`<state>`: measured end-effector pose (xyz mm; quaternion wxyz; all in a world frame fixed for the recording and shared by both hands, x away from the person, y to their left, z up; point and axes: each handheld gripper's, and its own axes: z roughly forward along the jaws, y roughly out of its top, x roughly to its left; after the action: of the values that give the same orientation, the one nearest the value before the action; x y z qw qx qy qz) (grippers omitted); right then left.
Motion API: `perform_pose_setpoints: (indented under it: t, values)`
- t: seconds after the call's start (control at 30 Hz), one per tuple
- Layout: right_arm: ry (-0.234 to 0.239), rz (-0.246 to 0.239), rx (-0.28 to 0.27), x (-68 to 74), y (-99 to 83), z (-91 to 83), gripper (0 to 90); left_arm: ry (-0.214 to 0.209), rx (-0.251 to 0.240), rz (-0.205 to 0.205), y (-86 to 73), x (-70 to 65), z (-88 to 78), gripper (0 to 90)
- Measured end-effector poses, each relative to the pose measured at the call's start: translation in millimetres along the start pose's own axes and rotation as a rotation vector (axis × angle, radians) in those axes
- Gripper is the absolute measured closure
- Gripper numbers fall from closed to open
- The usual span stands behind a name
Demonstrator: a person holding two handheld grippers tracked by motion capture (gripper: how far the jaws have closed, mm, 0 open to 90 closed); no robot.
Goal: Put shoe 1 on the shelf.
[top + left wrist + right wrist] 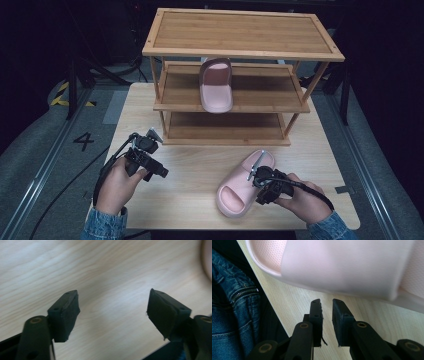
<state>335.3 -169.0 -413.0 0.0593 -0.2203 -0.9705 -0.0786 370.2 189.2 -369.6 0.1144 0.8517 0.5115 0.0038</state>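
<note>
A pink slipper (245, 182) lies on the wooden table (190, 205) at the front right, toe toward the person. A second pink slipper (216, 85) rests on the middle shelf of the bamboo shoe rack (240, 47). My right gripper (261, 194) sits against the near slipper's right side. In the right gripper view, my right gripper (327, 302) has only a narrow gap between its jaws, nothing in it, and it sits just short of the slipper's strap (337, 267). My left gripper (159, 172) hovers over bare table at the front left. In the left gripper view, my left gripper (112, 312) is wide open and empty.
The rack stands at the back of the table with its top and bottom shelves bare. Bare table lies between the two hands. A denim garment (232, 315) and the table's near edge show at the left of the right gripper view. Black cables trail on the grey floor (45, 150).
</note>
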Motion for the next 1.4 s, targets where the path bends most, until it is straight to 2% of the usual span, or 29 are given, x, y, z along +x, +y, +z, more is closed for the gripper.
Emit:
perform_pose_setpoints:
  t: [0.07, 0.1, 0.13, 0.17, 0.23, 0.3, 0.37, 0.43, 0.47, 0.53, 0.57, 0.6, 0.67, 0.73, 0.77, 0.93, 0.97, 1.0, 1.1, 1.13, 1.2, 1.27, 1.37, 1.4]
  values:
    - [-0.001, -0.01, 0.008, 2.3, 1.8, 3.1, 78.3, 0.058, -0.001, -0.008, -0.8, -0.1, 0.1, 19.4]
    - [0.007, -0.017, 0.017, 3.6, 3.6, 6.2, 78.3, 0.061, 0.004, -0.025, -1.2, 2.2, 0.3, 17.4]
    - [0.005, -0.017, 0.014, 5.0, 4.8, 8.0, 78.3, 0.061, 0.004, -0.025, -1.2, 2.2, 0.3, 18.2]
    - [0.003, -0.023, 0.009, 5.4, 6.0, 9.8, 78.3, 0.037, 0.004, -0.035, -2.2, 4.8, 1.0, 18.2]
    - [0.003, -0.025, 0.011, 6.4, 7.9, 10.8, 78.8, 0.039, 0.003, -0.041, -2.9, 4.8, 1.5, 18.4]
    - [0.0, -0.037, 0.007, 7.2, 11.6, 10.6, 79.6, 0.037, 0.015, -0.04, -4.7, 6.1, 2.0, 21.1]
    - [-0.002, -0.036, -0.002, 7.4, 14.4, 11.6, 80.3, 0.054, 0.012, -0.03, -6.1, 6.1, 0.5, 16.2]
    - [-0.011, -0.04, -0.002, 7.8, 16.2, 11.7, 80.4, 0.048, 0.008, -0.021, -7.0, 6.2, -0.2, 18.9]
    - [-0.014, -0.046, -0.019, 9.0, 20.0, 12.0, 80.4, 0.029, 0.007, -0.033, -8.8, 6.5, -0.6, 17.5]
    - [-0.022, -0.051, -0.022, 9.6, 22.2, 12.4, 80.4, 0.022, 0.009, -0.038, -9.6, 7.8, -0.8, 16.2]
    - [-0.023, -0.053, -0.027, 10.4, 25.1, 13.1, 80.4, 0.031, 0.005, -0.047, -10.4, 8.0, -0.8, 17.1]
    - [-0.026, -0.054, -0.032, 10.7, 26.8, 13.5, 80.4, 0.058, 0.005, -0.057, -11.6, 8.0, -0.4, 17.9]
    - [-0.032, -0.06, -0.049, 11.9, 32.4, 14.0, 80.1, 0.086, 0.012, -0.053, -14.0, 8.6, 0.0, 17.1]
    - [-0.044, -0.048, -0.061, 13.3, 37.9, 14.4, 80.1, 0.089, 0.0, -0.045, -16.9, 9.3, 0.9, 17.3]
    - [-0.053, -0.042, -0.07, 14.4, 41.6, 14.7, 80.4, 0.083, 0.01, -0.025, -17.6, 10.9, 0.5, 17.2]
    - [-0.057, -0.045, -0.087, 13.2, 51.1, 16.5, 81.8, 0.092, 0.019, -0.036, -24.7, 13.6, 3.2, 17.4]
    - [-0.07, -0.033, -0.09, 13.6, 54.0, 17.0, 81.9, 0.094, 0.027, -0.032, -25.6, 13.0, 3.6, 17.4]
    - [-0.08, -0.043, -0.086, 12.2, 55.4, 17.4, 82.2, 0.081, 0.041, -0.025, -26.8, 11.4, 4.1, 17.4]
    - [-0.076, -0.026, -0.086, 10.6, 60.7, 18.4, 82.1, 0.07, 0.057, 0.007, -28.2, 8.6, 3.4, 17.5]
    - [-0.083, -0.036, -0.084, 10.7, 61.6, 18.4, 81.2, 0.067, 0.055, 0.001, -28.5, 7.4, 3.4, 17.5]
    - [-0.079, -0.039, -0.075, 12.2, 62.1, 18.6, 79.1, 0.075, 0.065, 0.016, -28.4, 7.0, 2.9, 17.4]
    - [-0.047, -0.044, -0.082, 13.2, 58.0, 9.4, 79.7, 0.063, 0.079, 0.011, -28.5, 7.7, 2.9, 17.2]
    - [-0.047, -0.054, -0.1, 12.7, 53.8, 0.3, 81.0, 0.06, 0.084, -0.001, -28.9, 8.1, 3.6, 17.5]
    - [-0.046, -0.04, -0.126, 12.8, 48.1, -12.1, 82.5, 0.076, 0.094, 0.001, -29.2, 8.2, 3.6, 17.4]
